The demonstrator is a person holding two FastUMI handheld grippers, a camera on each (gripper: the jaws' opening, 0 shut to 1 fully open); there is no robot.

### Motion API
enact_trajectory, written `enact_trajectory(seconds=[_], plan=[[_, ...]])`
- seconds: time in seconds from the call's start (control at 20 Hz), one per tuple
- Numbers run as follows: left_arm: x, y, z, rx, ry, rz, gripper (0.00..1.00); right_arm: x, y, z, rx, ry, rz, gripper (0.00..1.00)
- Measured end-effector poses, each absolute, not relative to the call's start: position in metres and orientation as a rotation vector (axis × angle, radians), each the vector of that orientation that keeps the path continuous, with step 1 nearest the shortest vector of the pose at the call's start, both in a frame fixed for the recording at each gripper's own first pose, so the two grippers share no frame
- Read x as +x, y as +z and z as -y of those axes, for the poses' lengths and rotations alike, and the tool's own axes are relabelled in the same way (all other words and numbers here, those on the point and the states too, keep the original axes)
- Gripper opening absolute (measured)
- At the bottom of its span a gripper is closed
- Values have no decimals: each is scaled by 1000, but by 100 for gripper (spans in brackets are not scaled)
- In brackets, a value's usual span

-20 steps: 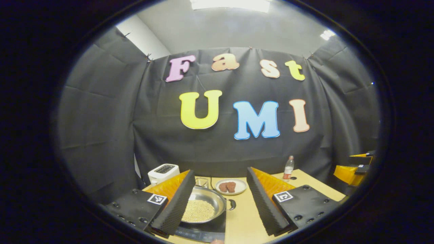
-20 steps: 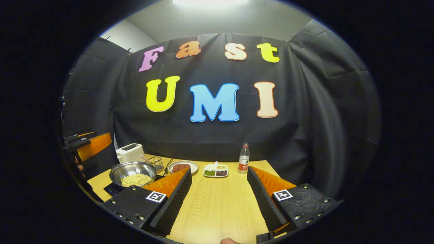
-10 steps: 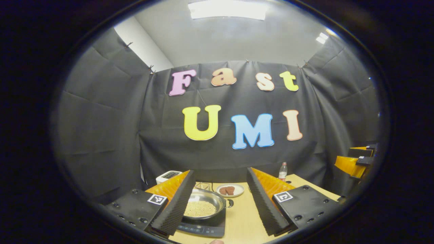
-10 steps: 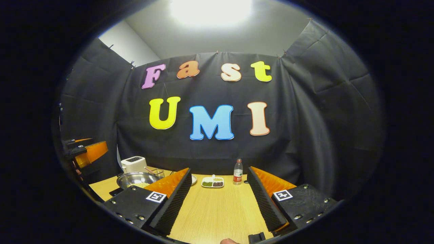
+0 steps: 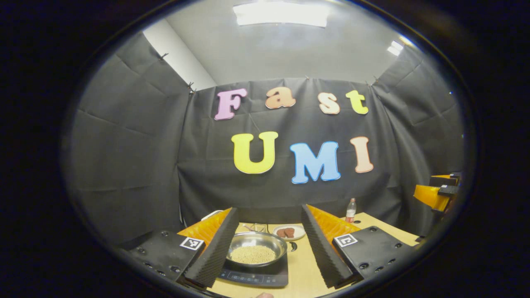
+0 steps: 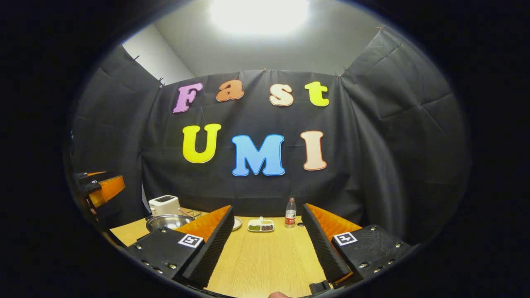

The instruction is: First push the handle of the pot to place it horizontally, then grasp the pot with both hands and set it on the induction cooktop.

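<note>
The shallow steel pot (image 5: 257, 249), its bottom covered with pale yellow beans, sits on the flat black induction cooktop (image 5: 256, 276) near the left end of the light wooden table (image 6: 265, 260). A small dark side handle (image 5: 292, 246) sticks out to the pot's right, so it looks to lie level across, as the task asks.

The left gripper (image 5: 265, 248) hangs back from the pot and above it with its jaws spread wide and empty, the pot framed between them but untouched. The right gripper (image 6: 265, 248) is well off to the side over bare tabletop, jaws equally wide and holding nothing. To me that reads as both hands let go and standing clear, because the pot is where it belongs and the job looks finished.

Behind the pot lie a white plate with brown pieces of food (image 5: 289, 232) and a small wire basket (image 5: 258, 227). Farther along the back edge stand a white toaster (image 6: 164, 205), a white divided dish of green and dark beans (image 6: 261, 225) and a clear plastic bottle with a red label (image 6: 290, 212).
</note>
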State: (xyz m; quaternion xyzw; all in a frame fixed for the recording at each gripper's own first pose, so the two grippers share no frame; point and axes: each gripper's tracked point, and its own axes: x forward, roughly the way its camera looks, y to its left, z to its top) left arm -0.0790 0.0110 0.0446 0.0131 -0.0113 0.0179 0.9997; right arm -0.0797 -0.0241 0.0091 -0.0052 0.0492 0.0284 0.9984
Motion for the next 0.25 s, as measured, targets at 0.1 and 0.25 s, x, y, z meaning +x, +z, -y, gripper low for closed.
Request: enact_trajectory(seconds=[0.1, 0.25], plan=[[-80, 46, -14, 17, 34, 29, 100, -80, 11, 20, -19, 59, -94, 99], [-79, 44, -14, 8, 26, 27, 100, -82, 17, 18, -16, 56, -81, 99]])
